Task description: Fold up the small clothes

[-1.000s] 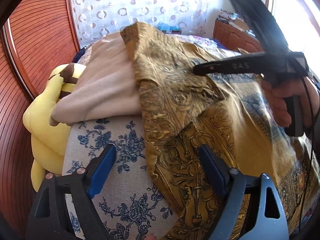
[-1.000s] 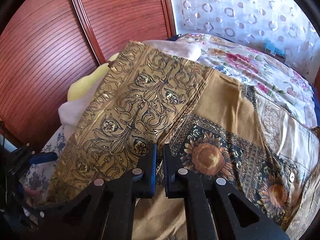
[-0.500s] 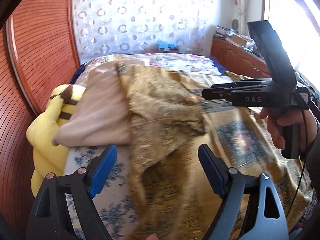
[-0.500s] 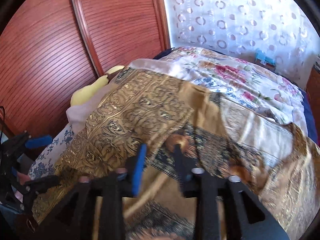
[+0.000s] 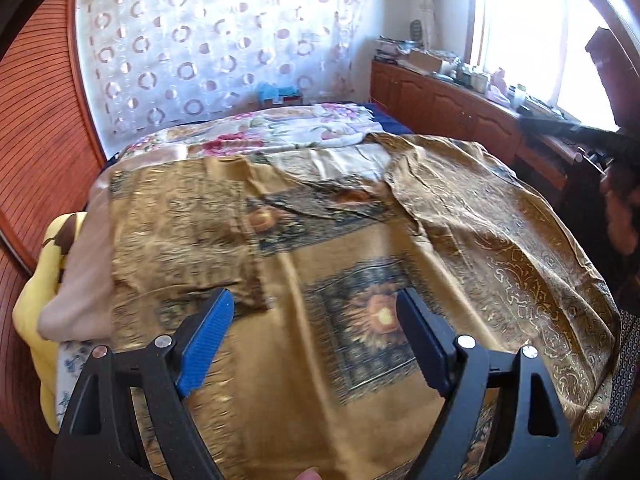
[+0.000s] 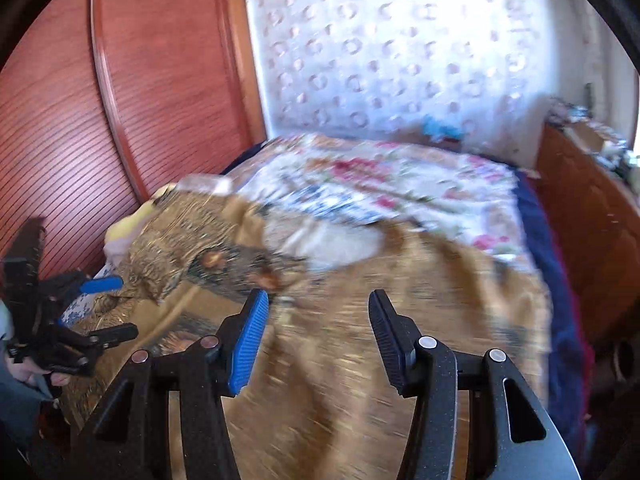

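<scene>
One gold patterned cloth (image 5: 328,280) lies spread over the bed (image 5: 280,128), covering its near part. Beneath both grippers it lies ungripped: left gripper (image 5: 316,344) gapes wide, empty; right gripper (image 6: 316,336) has just been opening, nothing between its jaws

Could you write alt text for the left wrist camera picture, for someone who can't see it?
A gold patterned cloth lies spread over a bed, with the open, empty left gripper hovering above it. A yellow plush toy sits at the bed's left edge.
</scene>
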`<action>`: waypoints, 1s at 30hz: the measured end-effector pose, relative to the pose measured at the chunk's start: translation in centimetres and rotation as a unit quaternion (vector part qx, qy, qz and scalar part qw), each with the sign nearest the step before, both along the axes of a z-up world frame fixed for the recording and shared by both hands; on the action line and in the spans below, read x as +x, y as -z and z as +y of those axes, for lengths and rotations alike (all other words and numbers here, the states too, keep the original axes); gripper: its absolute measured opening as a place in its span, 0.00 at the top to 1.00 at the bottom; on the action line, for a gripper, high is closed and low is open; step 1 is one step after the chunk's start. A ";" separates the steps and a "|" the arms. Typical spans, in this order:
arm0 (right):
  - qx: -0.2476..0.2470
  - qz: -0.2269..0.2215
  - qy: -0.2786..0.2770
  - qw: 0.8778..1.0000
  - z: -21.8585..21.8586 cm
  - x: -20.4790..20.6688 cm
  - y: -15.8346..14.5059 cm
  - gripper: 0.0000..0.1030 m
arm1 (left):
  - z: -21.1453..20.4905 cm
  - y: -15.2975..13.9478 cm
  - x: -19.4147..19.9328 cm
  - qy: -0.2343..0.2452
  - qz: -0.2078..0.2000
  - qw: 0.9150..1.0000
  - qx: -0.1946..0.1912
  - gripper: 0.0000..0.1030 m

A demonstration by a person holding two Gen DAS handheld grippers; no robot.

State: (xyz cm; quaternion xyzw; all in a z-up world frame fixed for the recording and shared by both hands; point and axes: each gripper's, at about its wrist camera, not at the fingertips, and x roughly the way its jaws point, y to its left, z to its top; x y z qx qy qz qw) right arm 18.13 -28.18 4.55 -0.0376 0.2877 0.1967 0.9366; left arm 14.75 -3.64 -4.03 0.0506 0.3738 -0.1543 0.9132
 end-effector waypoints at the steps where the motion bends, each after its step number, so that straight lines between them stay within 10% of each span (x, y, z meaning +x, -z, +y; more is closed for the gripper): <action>1: -0.001 -0.008 0.010 1.000 -1.1 -1.0 -0.7 0.40 | -0.3 0.2 0.2 0.001 0.003 1.000 0.000 0.18; 8: -0.020 -0.013 0.087 0.996 -6.3 -6.0 -1.5 0.24 | -2.4 1.5 1.4 0.005 0.025 1.000 0.005 0.18; 16: 0.008 0.080 0.144 0.986 -9.4 -5.9 6.4 0.24 | -5.2 2.2 1.6 0.028 0.039 0.999 0.021 0.18; 24: 0.056 0.152 0.159 0.974 -10.5 -6.5 12.1 0.38 | -7.1 3.3 2.0 0.037 0.053 0.997 0.041 0.18; 30: 0.076 0.169 0.141 0.972 -9.2 -7.8 13.4 0.66 | -7.5 4.3 2.1 0.037 0.061 0.996 0.045 0.18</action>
